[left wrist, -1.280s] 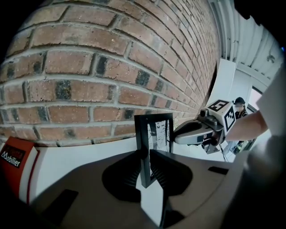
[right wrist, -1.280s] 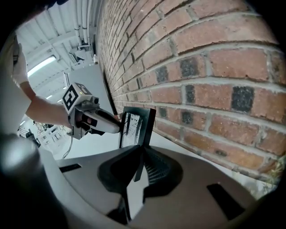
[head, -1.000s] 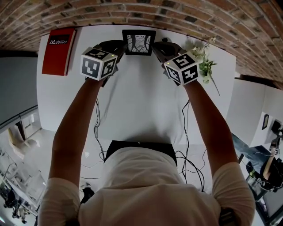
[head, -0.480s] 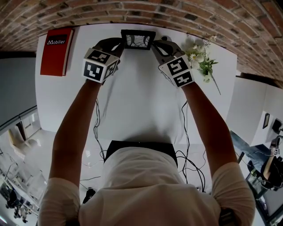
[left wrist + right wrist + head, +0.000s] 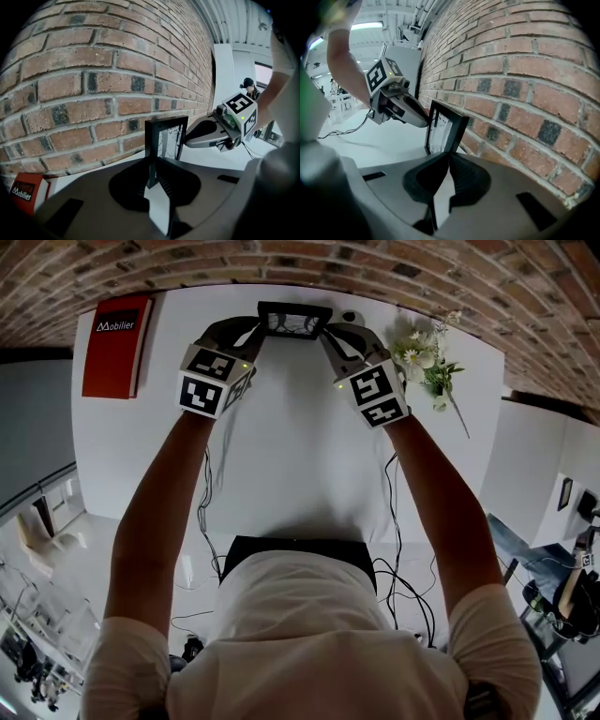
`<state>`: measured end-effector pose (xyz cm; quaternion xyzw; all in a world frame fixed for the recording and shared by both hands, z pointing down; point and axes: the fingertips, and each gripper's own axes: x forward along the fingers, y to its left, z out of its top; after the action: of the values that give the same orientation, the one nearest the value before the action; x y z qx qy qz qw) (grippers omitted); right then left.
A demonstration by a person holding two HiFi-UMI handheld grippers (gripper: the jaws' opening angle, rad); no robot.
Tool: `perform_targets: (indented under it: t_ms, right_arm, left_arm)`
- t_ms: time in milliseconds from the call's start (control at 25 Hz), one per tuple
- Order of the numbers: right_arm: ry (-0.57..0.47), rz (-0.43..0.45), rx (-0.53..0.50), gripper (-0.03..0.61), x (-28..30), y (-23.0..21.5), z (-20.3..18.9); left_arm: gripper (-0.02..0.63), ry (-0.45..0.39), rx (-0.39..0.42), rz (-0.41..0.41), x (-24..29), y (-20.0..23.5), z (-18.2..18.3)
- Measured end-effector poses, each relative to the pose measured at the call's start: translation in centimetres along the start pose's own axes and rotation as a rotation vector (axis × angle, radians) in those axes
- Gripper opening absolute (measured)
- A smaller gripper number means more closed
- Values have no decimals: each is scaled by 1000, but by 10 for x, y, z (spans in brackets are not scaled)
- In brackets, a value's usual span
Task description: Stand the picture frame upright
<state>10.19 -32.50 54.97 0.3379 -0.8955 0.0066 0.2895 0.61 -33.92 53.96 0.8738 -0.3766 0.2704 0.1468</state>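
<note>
The black picture frame (image 5: 294,321) stands nearly upright at the far edge of the white table (image 5: 291,456), close to the brick wall. My left gripper (image 5: 257,329) is shut on its left edge and my right gripper (image 5: 328,332) is shut on its right edge. In the left gripper view the frame (image 5: 164,138) rises straight out of my closed jaws, and the right gripper (image 5: 185,140) pinches the opposite side. The right gripper view shows the frame (image 5: 443,133) edge-on between the jaws, with the left gripper (image 5: 424,123) on its far side. The print behind the glass is a pale line drawing.
A red book (image 5: 114,345) lies at the table's far left. A bunch of white flowers (image 5: 427,367) lies at the far right. The brick wall (image 5: 375,263) runs right behind the frame. Cables (image 5: 394,521) hang off the table's near edge.
Both grippers have moved away from me toward the wall with the frame. The frame has tipped from facing up to nearly upright, so less of its face shows.
</note>
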Motion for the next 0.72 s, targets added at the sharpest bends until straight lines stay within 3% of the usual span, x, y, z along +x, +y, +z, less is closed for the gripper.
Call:
perform_targets:
  t_ms: [360,720]
  right_arm:
    - [28,-31,-89,20,-4,8,-10]
    - [-8,-11,-61,20,-1,10,-8]
  left_arm:
    - [37,9,-20,-16,-3,-7,-16]
    - [38,10,-24,-22,-2,-6,-16]
